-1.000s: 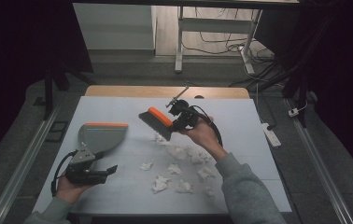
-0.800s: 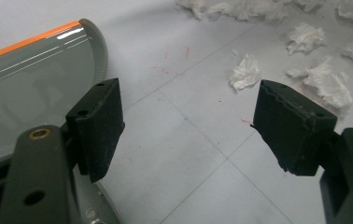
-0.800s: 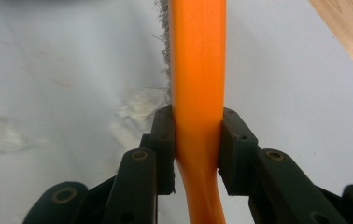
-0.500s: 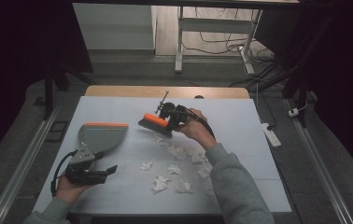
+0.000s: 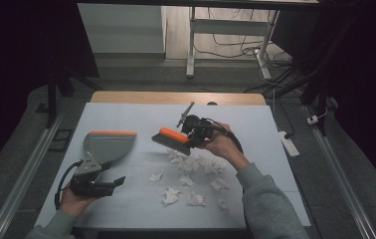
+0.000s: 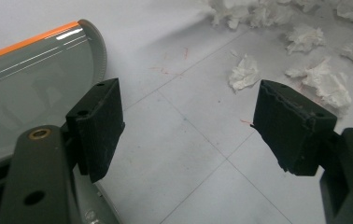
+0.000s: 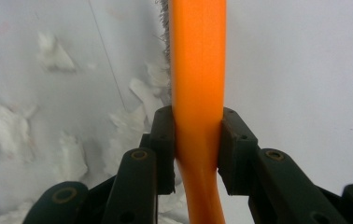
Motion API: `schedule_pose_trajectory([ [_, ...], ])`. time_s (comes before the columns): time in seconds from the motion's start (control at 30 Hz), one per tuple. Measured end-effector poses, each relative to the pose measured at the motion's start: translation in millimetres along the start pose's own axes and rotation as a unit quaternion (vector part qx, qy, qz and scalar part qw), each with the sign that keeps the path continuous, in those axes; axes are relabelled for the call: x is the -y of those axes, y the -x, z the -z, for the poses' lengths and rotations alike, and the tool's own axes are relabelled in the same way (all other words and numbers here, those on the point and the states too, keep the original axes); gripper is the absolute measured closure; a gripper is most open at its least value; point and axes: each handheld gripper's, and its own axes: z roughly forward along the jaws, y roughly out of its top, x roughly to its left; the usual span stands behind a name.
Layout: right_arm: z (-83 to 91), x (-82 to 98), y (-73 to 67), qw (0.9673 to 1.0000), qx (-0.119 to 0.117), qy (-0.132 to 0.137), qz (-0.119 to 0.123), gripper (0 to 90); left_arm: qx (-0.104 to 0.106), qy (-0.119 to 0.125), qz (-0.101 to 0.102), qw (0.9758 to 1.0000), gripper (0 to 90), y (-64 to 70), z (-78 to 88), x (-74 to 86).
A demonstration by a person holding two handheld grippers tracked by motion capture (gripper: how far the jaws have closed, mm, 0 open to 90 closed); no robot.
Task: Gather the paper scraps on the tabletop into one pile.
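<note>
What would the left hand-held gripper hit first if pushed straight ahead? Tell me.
Probably bare table. The left hand-held gripper is open, with the dustpan beside its left jaw and the nearest tissue farther ahead, right of centre; depth is unclear.

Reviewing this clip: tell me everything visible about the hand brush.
The hand brush has an orange, plastic-looking back and handle with grey bristles beneath. The right gripper is shut on its handle, fingers pressing either side. It is held tilted, bristles down, at the far-left edge of the crumpled tissue scraps, to the right of the dustpan. Whether the bristles touch the table is unclear.
</note>
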Motion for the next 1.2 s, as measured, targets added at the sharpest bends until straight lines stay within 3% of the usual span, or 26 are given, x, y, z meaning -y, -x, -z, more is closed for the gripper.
schedule_pose_trajectory([
  [0.17,19.0,6.9,3.3,0.9986,0.004,0.044,-0.030,70.0,-0.001,0.000,0.003,1.0000,25.1,-1.0,0.0,0.2],
  [0.33,29.7,10.3,-9.0,0.9950,-0.035,0.074,-0.057,70.0,-0.001,0.003,0.005,1.0000,25.1,-1.5,0.7,0.4],
  [0.5,19.6,5.7,-37.2,0.9937,-0.072,0.061,-0.061,70.0,-0.002,0.002,0.006,1.0000,25.1,-2.2,0.6,0.5],
  [0.63,4.8,-3.2,-53.3,0.9899,-0.109,0.057,-0.071,70.0,-0.003,0.002,0.007,1.0000,25.1,-2.7,0.7,0.6],
  [0.87,-30.3,-27.8,-76.3,0.9874,-0.142,0.040,-0.058,70.0,-0.006,0.005,0.009,0.9999,25.1,-4.3,1.6,1.7],
  [1.0,-47.3,-33.8,-80.7,0.9890,-0.135,0.021,-0.056,70.0,-0.006,0.006,0.010,0.9999,25.1,-4.7,2.1,2.0],
  [1.13,-46.6,-27.0,-67.2,0.9908,-0.111,0.002,-0.078,70.0,-0.007,0.006,0.012,0.9999,25.0,-5.9,2.1,2.3],
  [1.2,-43.8,-18.7,-58.4,0.9894,-0.107,0.000,-0.098,70.0,-0.007,0.007,0.012,0.9999,25.0,-5.8,2.3,2.3],
])
